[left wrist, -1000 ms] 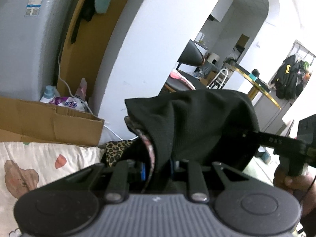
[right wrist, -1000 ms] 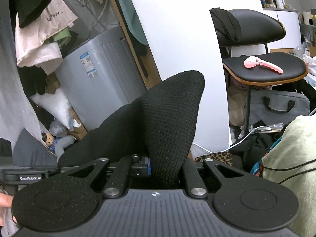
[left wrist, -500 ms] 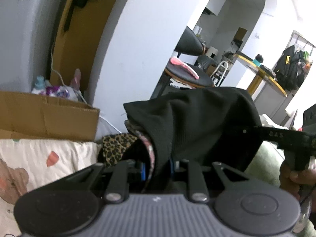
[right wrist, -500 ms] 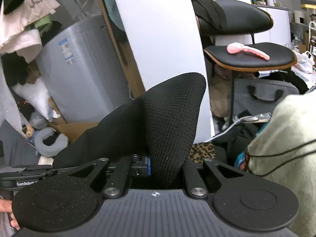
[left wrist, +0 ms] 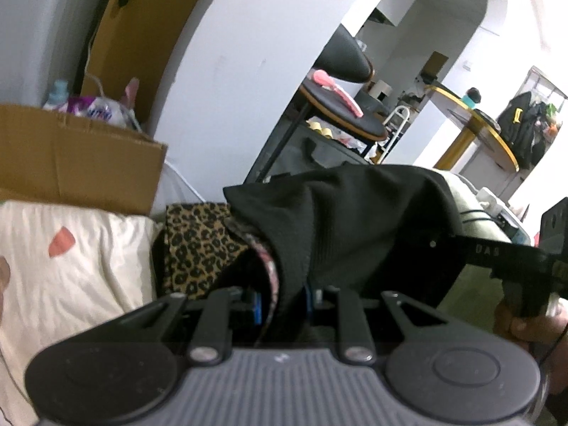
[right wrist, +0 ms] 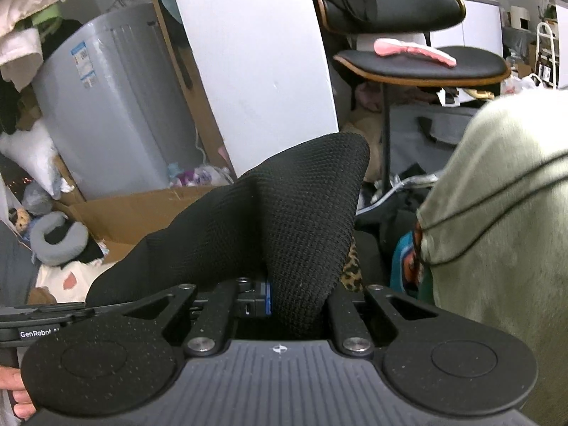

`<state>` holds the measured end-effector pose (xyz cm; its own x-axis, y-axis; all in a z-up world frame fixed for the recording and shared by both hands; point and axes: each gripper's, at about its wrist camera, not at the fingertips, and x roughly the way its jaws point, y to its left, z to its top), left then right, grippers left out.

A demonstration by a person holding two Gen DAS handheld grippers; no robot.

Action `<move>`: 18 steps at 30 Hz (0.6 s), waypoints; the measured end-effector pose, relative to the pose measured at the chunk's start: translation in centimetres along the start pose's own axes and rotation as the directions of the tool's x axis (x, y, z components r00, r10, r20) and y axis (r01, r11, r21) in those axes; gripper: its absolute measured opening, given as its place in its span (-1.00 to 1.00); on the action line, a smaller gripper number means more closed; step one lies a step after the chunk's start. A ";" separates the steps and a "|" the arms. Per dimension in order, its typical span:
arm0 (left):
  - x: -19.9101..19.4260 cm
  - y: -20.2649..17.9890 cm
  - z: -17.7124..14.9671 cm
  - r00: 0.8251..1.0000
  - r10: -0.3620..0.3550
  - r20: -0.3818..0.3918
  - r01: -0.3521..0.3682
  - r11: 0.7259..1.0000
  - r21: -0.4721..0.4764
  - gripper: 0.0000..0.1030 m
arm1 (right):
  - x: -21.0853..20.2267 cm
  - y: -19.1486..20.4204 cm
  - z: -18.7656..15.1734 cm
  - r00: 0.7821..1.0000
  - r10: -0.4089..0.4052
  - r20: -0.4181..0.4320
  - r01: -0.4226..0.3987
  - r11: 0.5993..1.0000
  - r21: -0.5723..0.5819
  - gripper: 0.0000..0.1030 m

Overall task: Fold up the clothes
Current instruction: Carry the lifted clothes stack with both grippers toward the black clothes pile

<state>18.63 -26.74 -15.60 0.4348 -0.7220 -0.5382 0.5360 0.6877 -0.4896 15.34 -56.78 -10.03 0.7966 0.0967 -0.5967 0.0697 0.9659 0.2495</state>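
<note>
Each tool, left tool (left wrist: 284,301) and right tool (right wrist: 296,300), clamps an edge of the black garment (right wrist: 277,220), stretched between them above a leopard-print cloth (left wrist: 198,245).

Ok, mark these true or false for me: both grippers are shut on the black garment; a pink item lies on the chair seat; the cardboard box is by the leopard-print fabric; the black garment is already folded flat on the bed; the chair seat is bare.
1. Both the left gripper and the right gripper are shut on the black garment. True.
2. A pink item lies on the chair seat. True.
3. The cardboard box stands near the leopard-print fabric. True.
4. The black garment is folded flat on the bed. False: it is bunched and held up in both grippers.
5. The chair seat is bare. False: the pink item lies on it.
</note>
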 end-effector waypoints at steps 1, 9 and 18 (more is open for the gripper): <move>0.2 0.1 -0.4 1.000 0.000 -0.001 0.000 1.000 -0.010 -0.57 | 0.3 -0.2 -0.4 1.000 -0.004 -0.006 0.004 1.000 0.000 -0.82; 3.3 1.2 -2.7 1.000 0.019 -0.010 -0.019 1.000 -0.025 -0.57 | 3.6 -1.9 -2.7 0.999 -0.030 -0.034 0.029 1.000 -0.008 -0.82; 8.5 4.9 -3.0 1.000 0.023 -0.001 -0.023 0.998 -0.057 -0.57 | 9.8 -3.7 -3.2 0.998 -0.039 -0.041 0.039 0.999 0.003 -0.82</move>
<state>22.84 -29.26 -24.63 0.4462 -0.7058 -0.5502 0.4836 0.7075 -0.5153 20.95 -58.65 -19.23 0.7680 0.0692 -0.6367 0.1024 0.9681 0.2288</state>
